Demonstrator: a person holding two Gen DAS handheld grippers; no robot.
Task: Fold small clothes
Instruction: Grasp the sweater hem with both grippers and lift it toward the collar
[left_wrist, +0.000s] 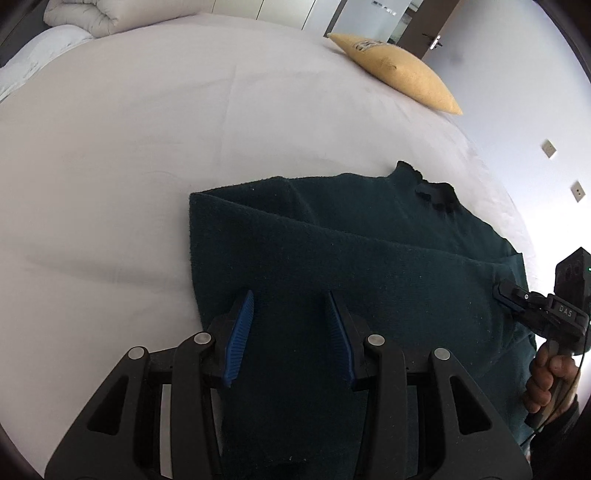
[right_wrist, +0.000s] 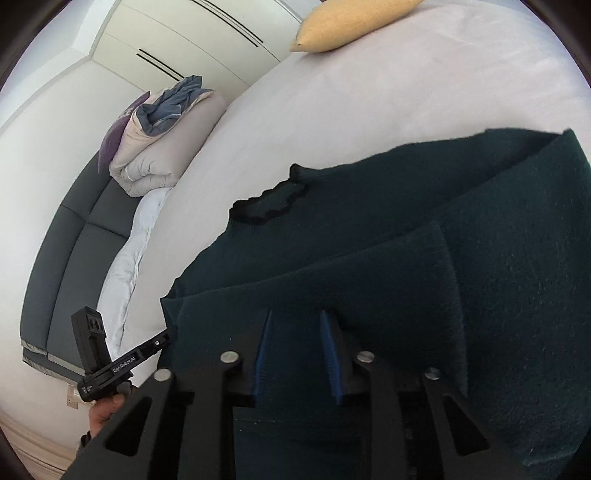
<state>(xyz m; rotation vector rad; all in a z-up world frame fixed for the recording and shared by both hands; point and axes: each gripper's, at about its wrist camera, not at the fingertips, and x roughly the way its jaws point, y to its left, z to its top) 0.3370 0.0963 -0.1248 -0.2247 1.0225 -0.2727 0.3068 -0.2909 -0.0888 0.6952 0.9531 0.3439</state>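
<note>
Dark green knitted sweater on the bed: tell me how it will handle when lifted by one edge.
The dark green knitted sweater will probably flop and drape, since its folded-over sleeve already lies limp. The fuzzy knit looks grippy rather than slippery. It seems thick, so likely weighty enough to sag.

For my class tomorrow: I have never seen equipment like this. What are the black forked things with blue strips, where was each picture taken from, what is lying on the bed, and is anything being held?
No robot here: a person holds a hand-operated gripper in each hand, with a wide-angle camera on each looking along its two fingers. One picture is from the left gripper, the other from the right gripper; each also catches the other tool at its edge. The blue strips are the fingers' grip pads.

On the white bed lies a dark green sweater, partly folded, with a yellow pillow further off and a rolled duvet at the head.

Both grippers hover over the sweater with fingers apart; neither visibly grips anything.
</note>
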